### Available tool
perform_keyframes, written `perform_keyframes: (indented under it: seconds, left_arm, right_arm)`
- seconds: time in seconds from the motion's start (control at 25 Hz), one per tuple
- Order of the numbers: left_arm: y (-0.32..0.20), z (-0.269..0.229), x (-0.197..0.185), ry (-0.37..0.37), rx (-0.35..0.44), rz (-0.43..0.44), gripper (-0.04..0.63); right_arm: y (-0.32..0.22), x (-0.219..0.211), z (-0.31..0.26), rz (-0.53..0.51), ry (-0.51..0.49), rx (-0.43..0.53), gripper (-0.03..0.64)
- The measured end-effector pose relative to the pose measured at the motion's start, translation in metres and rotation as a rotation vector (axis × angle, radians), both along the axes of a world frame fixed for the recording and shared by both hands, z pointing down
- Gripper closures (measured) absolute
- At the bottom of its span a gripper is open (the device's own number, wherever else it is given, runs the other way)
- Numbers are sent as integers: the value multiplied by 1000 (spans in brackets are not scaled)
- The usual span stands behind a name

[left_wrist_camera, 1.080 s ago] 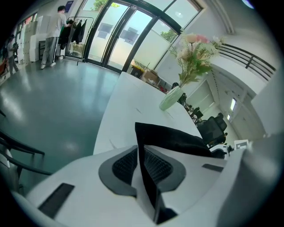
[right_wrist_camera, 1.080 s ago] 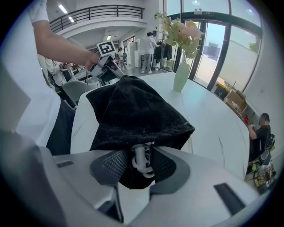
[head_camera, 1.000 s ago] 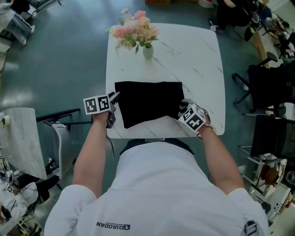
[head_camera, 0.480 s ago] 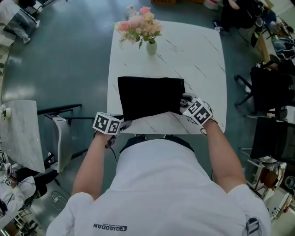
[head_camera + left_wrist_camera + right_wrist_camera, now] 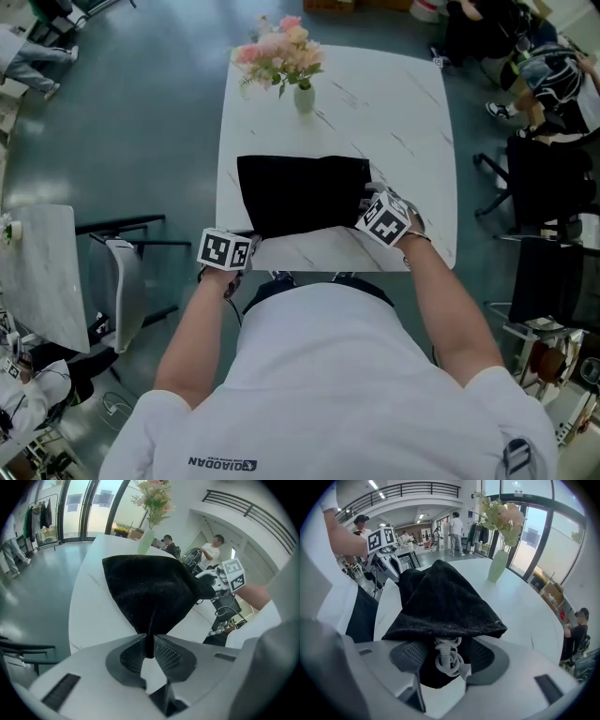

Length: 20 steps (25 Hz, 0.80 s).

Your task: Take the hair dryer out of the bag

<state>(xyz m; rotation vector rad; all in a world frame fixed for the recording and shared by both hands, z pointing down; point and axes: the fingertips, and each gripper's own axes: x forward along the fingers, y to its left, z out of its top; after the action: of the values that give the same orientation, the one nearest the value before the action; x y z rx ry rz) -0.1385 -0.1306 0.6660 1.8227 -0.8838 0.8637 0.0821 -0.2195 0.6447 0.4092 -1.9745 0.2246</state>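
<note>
A black cloth bag (image 5: 305, 195) lies flat on the white table (image 5: 403, 122); the hair dryer is hidden. My left gripper (image 5: 247, 251) is at the bag's near-left corner by the table's front edge. In the left gripper view its jaws are closing, and a thin fold of the bag (image 5: 150, 585) is pinched between the left gripper's (image 5: 149, 641) pads. My right gripper (image 5: 368, 208) is at the bag's right end. Seen close, the right gripper (image 5: 447, 659) is opening, with the bag's gathered end (image 5: 440, 602) and its white cord (image 5: 446, 649) loose between the wide jaws.
A vase of pink flowers (image 5: 300, 97) stands on the table's far side behind the bag. A white chair (image 5: 122, 272) stands left of the table, and dark office chairs (image 5: 544, 178) stand at the right. People are at the room's edges.
My left gripper moved from the bag's left edge toward me to its near-left corner and closed on the fabric. The right gripper stayed at the bag's right end.
</note>
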Motion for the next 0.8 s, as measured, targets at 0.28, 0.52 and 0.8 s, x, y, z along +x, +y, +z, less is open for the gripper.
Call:
perform_keyframes:
  seconds: [0.28,0.52,0.8]
  left_arm:
    - [-5,-7,-14,-32,27,1,554]
    - [-15,-13,-50,-51,44,-92,560]
    - [-9,-10,-63,-43,29,-124,560]
  right_arm:
    - [3,-5,3,-8,-35,-39,408]
    - [3,3,-4,-29,-28,-10,431]
    - [12,37,-4,-25,15,1,431]
